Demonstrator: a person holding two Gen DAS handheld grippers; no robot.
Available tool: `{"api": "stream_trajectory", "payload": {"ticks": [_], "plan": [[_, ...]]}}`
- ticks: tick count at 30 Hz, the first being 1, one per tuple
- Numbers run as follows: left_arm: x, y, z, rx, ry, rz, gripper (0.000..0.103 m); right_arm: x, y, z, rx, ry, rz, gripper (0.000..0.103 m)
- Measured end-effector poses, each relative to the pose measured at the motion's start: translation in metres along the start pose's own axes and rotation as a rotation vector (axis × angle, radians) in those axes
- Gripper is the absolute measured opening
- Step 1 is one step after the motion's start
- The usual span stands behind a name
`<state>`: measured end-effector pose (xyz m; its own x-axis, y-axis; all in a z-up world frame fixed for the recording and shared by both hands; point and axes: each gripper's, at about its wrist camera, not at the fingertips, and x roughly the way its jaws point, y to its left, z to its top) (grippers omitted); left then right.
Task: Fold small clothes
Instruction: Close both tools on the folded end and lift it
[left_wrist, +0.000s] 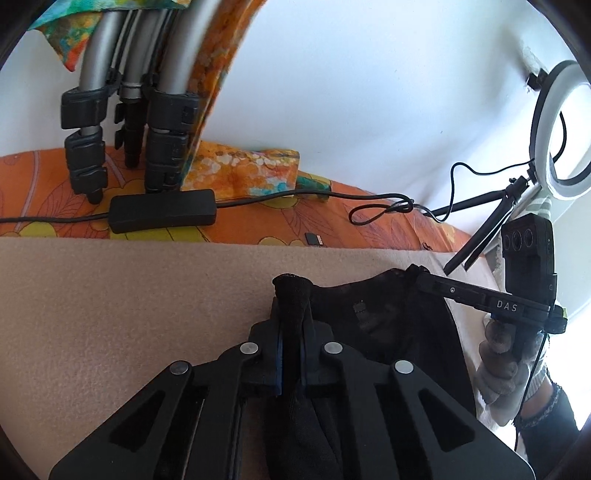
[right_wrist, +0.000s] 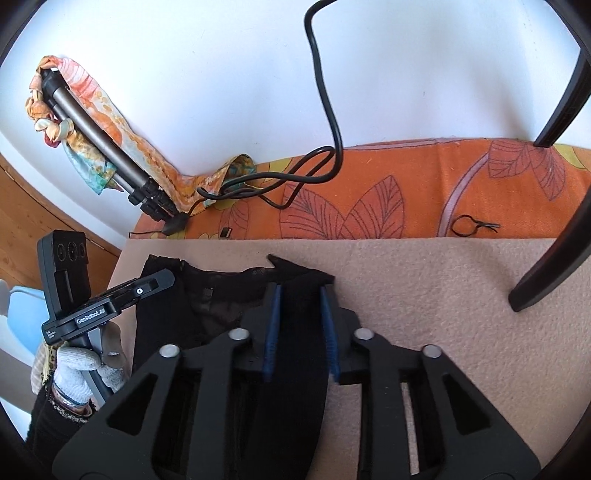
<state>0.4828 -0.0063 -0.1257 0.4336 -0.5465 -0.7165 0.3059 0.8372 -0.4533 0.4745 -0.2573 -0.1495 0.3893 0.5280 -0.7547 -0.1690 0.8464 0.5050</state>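
A black garment (left_wrist: 388, 325) lies on a beige blanket (left_wrist: 129, 295), near its edge by the orange floral cover (left_wrist: 388, 229).

The left tool (left_wrist: 291, 317) is clamped tight on a bunched corner of the garment — cloth pokes out past the pads. In the right wrist view it shows at the left, held by a gloved hand (right_wrist: 85, 365).

The right tool (right_wrist: 301, 302) grips the garment's other top corner — a thick band of black cloth fills the gap between its blue pads (right_wrist: 271, 332).

Behind stand a folded tripod (left_wrist: 122, 122), a black cable (right_wrist: 325, 110) and a ring light (left_wrist: 561, 125).
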Motion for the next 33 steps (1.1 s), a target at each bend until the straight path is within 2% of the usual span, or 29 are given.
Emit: {"api": "stream_trajectory", "payload": {"ticks": [3,9,13,19,27,33], "plan": [[-0.005,-0.001,0.001,-0.023,-0.018,-0.063,0.004,-0.002,0.009,-0.002,-0.042,-0.018,-0.023,0.005],[-0.034,-0.014,0.0,-0.011,-0.066,-0.122,0.004,-0.028,0.015,0.001,-0.035,-0.071,0.046,0.005],[-0.059,-0.029,-0.004,0.002,-0.086,-0.151,0.004,-0.056,0.027,-0.003,-0.064,-0.106,0.082,0.005],[-0.1,-0.057,-0.016,0.052,-0.107,-0.148,0.004,-0.103,0.048,-0.015,-0.088,-0.151,0.118,0.005],[-0.153,-0.091,-0.056,0.074,-0.131,-0.175,0.004,-0.156,0.08,-0.06,-0.135,-0.17,0.143,0.005],[-0.187,-0.112,-0.108,0.083,-0.117,-0.212,0.004,-0.192,0.1,-0.112,-0.155,-0.169,0.161,0.005]]}}
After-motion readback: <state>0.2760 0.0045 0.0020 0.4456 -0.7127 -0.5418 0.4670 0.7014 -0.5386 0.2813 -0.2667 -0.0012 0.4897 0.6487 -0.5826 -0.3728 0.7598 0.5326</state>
